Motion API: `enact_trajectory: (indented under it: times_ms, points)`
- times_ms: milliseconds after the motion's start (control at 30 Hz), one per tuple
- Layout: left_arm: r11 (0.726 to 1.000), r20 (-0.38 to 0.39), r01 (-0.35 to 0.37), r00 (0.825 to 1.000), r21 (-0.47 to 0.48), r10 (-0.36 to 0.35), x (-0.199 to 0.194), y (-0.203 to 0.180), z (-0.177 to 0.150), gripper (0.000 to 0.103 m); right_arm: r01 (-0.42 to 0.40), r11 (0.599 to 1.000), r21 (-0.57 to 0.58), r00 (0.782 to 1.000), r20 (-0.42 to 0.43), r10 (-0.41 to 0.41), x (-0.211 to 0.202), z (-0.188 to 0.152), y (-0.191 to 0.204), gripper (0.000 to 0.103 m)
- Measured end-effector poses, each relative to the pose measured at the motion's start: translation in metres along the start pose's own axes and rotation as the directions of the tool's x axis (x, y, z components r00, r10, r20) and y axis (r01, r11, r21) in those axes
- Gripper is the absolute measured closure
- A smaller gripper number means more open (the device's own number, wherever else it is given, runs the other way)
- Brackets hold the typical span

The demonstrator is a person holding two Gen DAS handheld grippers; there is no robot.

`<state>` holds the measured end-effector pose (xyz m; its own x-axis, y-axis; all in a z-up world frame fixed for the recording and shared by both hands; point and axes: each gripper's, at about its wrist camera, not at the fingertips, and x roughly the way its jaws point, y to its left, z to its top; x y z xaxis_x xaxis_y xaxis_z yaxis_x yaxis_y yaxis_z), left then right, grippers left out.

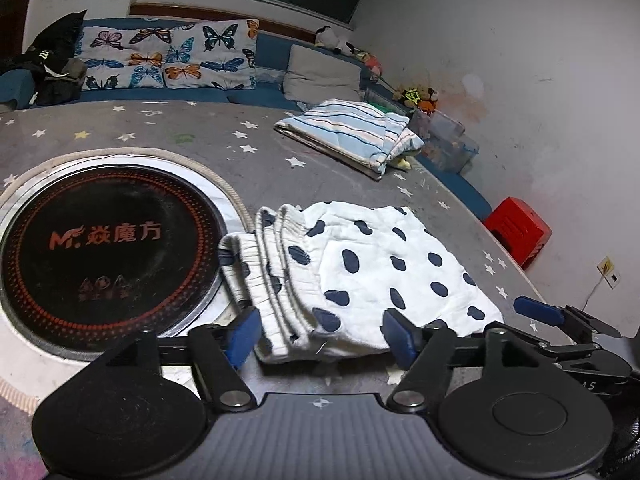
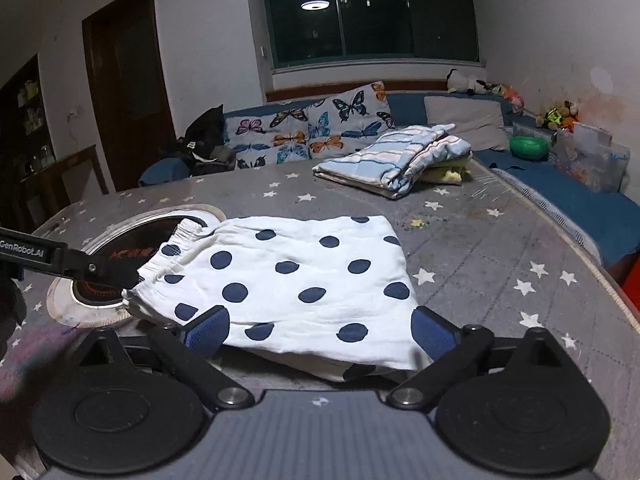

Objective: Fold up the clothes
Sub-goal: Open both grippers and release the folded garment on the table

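Observation:
White shorts with navy dots [image 1: 368, 272] lie folded on the grey star-print tablecloth [image 1: 280, 160]. Their stacked elastic waistband [image 1: 264, 280] points left and overlaps the cooktop's rim. My left gripper [image 1: 320, 336] is open, and its blue pads [image 1: 240, 336] straddle the waistband end of the near edge. My right gripper [image 2: 320, 332] is also open, with the shorts [image 2: 304, 272] lying between its pads [image 2: 434, 332] at the near hem. The right gripper's fingers [image 1: 536, 312] show at the shorts' right corner. The left gripper's fingers [image 2: 100, 268] reach in at the waistband.
A round black induction cooktop [image 1: 100, 256] is set into the table on the left. A folded blue-striped cloth [image 1: 352, 132] lies at the far side. Beyond it are a sofa with butterfly cushions [image 1: 168, 56], plastic boxes [image 1: 444, 140] and a red stool [image 1: 520, 228] past the right edge.

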<state>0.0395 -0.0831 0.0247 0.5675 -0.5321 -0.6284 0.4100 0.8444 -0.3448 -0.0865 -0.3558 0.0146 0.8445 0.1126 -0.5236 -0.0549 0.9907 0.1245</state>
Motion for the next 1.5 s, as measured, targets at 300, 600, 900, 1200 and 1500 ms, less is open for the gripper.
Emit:
enact_trajectory:
  times_ms: [300, 600, 900, 1200, 1500]
  points:
    - [1.0, 0.038, -0.017, 0.999, 0.02, 0.016, -0.014, 0.0, -0.011, 0.002, 0.012, 1.0, 0.019, 0.999, 0.041, -0.013, -0.012, -0.002, 0.016, 0.0]
    - [0.999, 0.072, -0.01, 0.997, 0.036, 0.007, -0.026, -0.002, -0.018, 0.0, -0.01, 0.999, 0.051, 0.999, 0.042, 0.008, -0.014, -0.008, 0.028, 0.0]
    - [0.999, 0.098, 0.033, 0.995, 0.025, -0.035, -0.035, -0.002, -0.022, 0.0, -0.012, 0.996, 0.087, 0.998, 0.062, 0.006, -0.021, -0.014, 0.033, 0.0]
    - [0.998, 0.099, -0.018, 0.995, 0.063, 0.012, -0.039, -0.009, -0.029, 0.0, -0.013, 0.998, 0.069, 0.999, 0.052, 0.009, -0.024, -0.021, 0.038, 0.0]
    - [0.993, 0.079, -0.057, 0.996, 0.106, 0.049, -0.04, -0.021, -0.039, 0.0, -0.011, 0.997, 0.078, 0.999, 0.041, 0.008, -0.029, -0.031, 0.038, 0.0]
